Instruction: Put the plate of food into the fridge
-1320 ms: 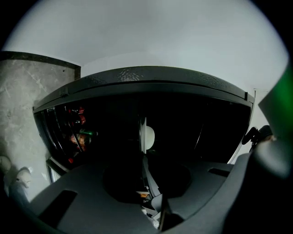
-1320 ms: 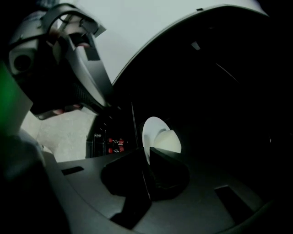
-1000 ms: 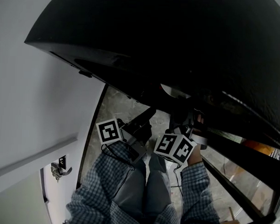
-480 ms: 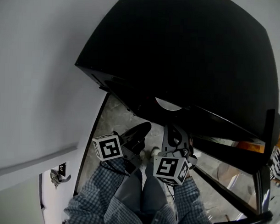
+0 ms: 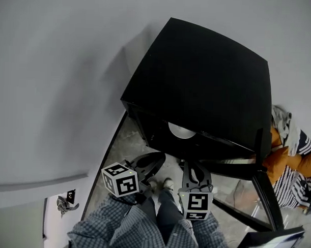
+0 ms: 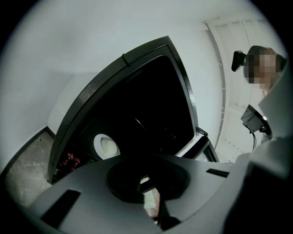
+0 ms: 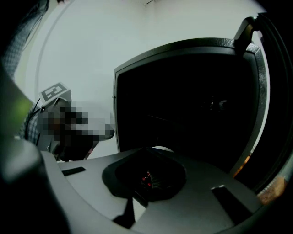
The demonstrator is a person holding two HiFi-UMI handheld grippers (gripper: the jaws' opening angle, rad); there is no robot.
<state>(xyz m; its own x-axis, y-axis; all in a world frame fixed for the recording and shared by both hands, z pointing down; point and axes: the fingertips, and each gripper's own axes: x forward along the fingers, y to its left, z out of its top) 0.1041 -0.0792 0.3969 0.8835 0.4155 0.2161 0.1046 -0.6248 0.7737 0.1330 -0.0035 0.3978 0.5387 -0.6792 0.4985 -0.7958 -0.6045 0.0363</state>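
Observation:
The black fridge (image 5: 208,82) stands against the white wall with its door (image 5: 263,175) swung open to the right. Inside, on a shelf, lies the white plate (image 5: 179,130), also visible in the left gripper view as a pale plate (image 6: 106,145) and as a sliver of plate (image 7: 160,149) in the right gripper view. Both grippers hang in front of the opening, well back from the plate. My left gripper (image 5: 155,160) is shut and holds nothing. My right gripper (image 5: 193,170) is also shut and holds nothing.
Red-capped bottles (image 6: 69,160) sit low in the fridge. Orange and striped cloth (image 5: 289,156) lies right of the door. A door handle (image 5: 66,200) shows at lower left. The person's legs and shoes (image 5: 166,184) stand on the stone floor (image 5: 121,145).
The head view has pulled up and back, so the whole fridge top now shows. Both grippers have drawn back from the opening toward the body. The plate stays on the shelf.

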